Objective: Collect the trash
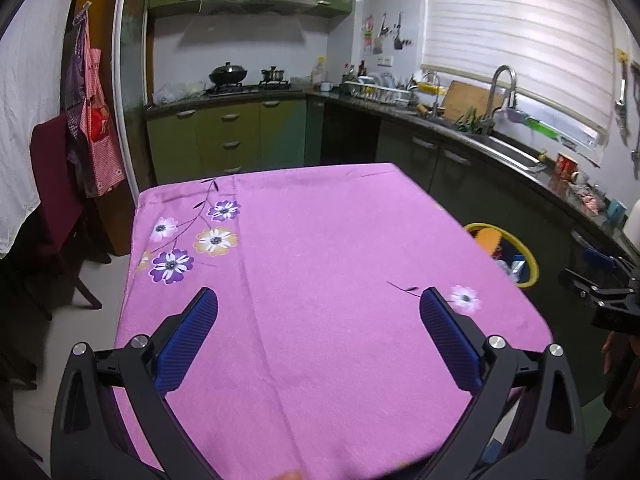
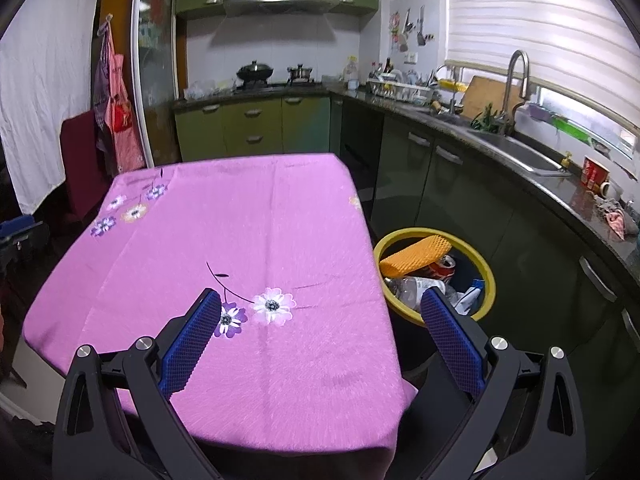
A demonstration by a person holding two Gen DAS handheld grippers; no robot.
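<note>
A table with a pink flowered cloth fills both views. A yellow-rimmed trash bin stands on the floor to the table's right; it holds an orange ridged piece, a red can and clear and blue-white wrappers. The bin also shows in the left wrist view. My left gripper is open and empty above the near part of the table. My right gripper is open and empty above the table's near right corner, its right finger in front of the bin.
A dark kitchen counter with sink and tap runs along the right. Green cabinets and a stove with pots stand at the back. A dark red chair and hanging aprons are at the left.
</note>
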